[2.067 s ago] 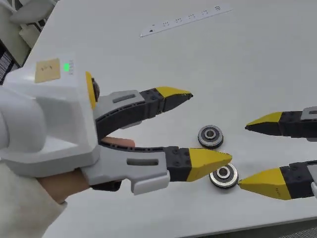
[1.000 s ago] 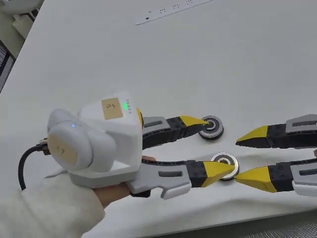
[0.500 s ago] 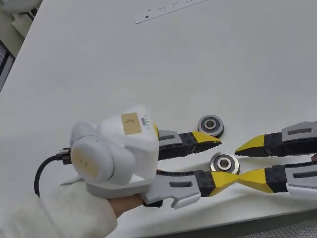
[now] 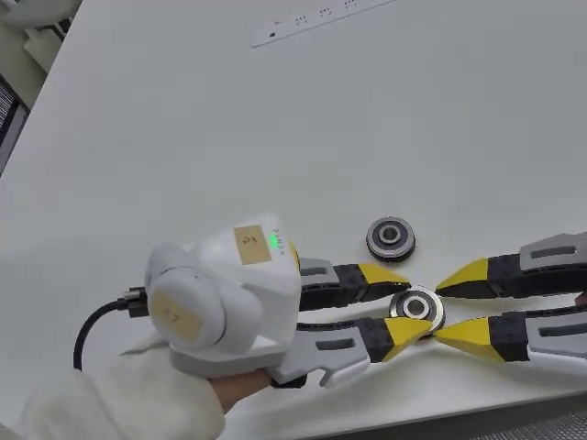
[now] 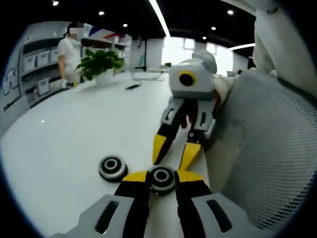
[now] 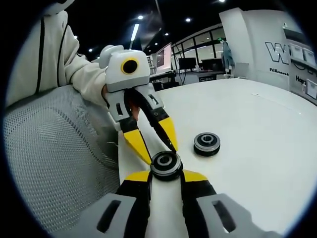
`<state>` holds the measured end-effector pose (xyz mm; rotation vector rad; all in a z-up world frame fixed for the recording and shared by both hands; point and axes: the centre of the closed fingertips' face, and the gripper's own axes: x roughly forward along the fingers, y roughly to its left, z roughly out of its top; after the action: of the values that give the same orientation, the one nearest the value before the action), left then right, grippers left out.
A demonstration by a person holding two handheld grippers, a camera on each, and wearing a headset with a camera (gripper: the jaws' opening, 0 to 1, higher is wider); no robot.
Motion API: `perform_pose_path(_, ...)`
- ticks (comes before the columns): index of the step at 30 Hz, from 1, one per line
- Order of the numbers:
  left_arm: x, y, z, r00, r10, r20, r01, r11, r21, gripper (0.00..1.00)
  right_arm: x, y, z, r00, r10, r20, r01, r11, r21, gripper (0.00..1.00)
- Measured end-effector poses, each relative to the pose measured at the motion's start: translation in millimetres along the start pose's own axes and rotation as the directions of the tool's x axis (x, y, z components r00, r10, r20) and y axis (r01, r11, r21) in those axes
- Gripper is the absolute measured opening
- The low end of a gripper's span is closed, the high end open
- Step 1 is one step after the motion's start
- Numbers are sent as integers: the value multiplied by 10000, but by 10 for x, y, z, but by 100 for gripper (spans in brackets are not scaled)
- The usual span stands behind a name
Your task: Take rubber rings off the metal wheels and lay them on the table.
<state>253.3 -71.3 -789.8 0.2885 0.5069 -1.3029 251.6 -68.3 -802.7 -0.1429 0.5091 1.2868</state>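
Two metal wheels with black rubber rings lie flat on the white table (image 4: 183, 137). The near wheel (image 4: 417, 307) (image 5: 162, 178) (image 6: 166, 165) sits close to the front edge. My left gripper (image 4: 420, 300) (image 5: 162, 174) comes in from the left, its yellow tips pressed on either side of that wheel. From the right, my right gripper (image 4: 437, 310) (image 6: 166, 174) flanks the same wheel with its tips slightly apart, facing the left one. The far wheel (image 4: 391, 238) (image 5: 113, 167) (image 6: 206, 143) lies free just behind.
The table's front edge (image 4: 440, 403) runs just below the grippers. A white power strip (image 4: 312, 20) lies at the far side. A black cable (image 4: 92, 325) trails from the left gripper. A mesh chair (image 5: 277, 148) stands by the table; a person (image 5: 72, 49) stands far off.
The left gripper moved down to the near wheel and narrowed its jaws onto it. The right gripper slid in from the right to the same wheel. The far wheel stayed put.
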Motion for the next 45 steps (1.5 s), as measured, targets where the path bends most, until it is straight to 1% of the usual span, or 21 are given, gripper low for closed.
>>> perform_pose_path(6,15,-9,-12,10000,-24,-25,24,10000,92,20,0,4,-1,10000,-14,-13,14,10000,-32,20)
perform_pose_path(8,25,-14,-7,10000,-52,51,52,10000,-39,21,5,4,-7,10000,-18,-42,17,10000,-56,20)
perform_pose_path(9,25,-20,-15,10000,-68,7,68,10000,-67,21,10,1,-13,10000,-22,-69,21,10000,-50,20)
perform_pose_path(11,33,-16,-24,10000,-22,-61,25,9990,438,20,15,-3,-37,9998,-36,-188,35,10000,-41,20)
perform_pose_path(18,33,18,-28,10000,76,7,-77,9981,610,16,18,-6,-34,9999,-51,-156,51,10000,-56,19)
perform_pose_path(21,34,6,-32,9999,109,-2,-109,9956,928,16,20,-7,-32,9999,-58,-155,57,10000,-63,19)
perform_pose_path(24,35,9,-28,9999,109,44,-112,9961,877,16,19,-8,-34,9998,-66,-165,65,10000,-67,19)
perform_pose_path(29,29,8,-31,9997,88,234,-110,9950,992,16,22,-10,-31,9999,-94,-139,92,9998,-159,19)
perform_pose_path(31,26,11,-31,9992,57,394,-92,9960,885,16,23,-8,-32,9999,-93,-122,90,9996,-266,19)
perform_pose_path(33,23,-8,-27,9984,-50,558,13,9979,651,14,22,-9,-31,9999,-105,-92,102,9994,-316,19)
perform_pose_path(38,5,-30,-6,9984,-36,573,-5,9974,719,14,14,4,-32,9999,-109,-102,103,9983,-569,17)
perform_pose_path(45,-6,-24,-11,9979,-51,643,8,9978,664,14,7,8,-37,9998,-116,-135,105,9969,-784,15)
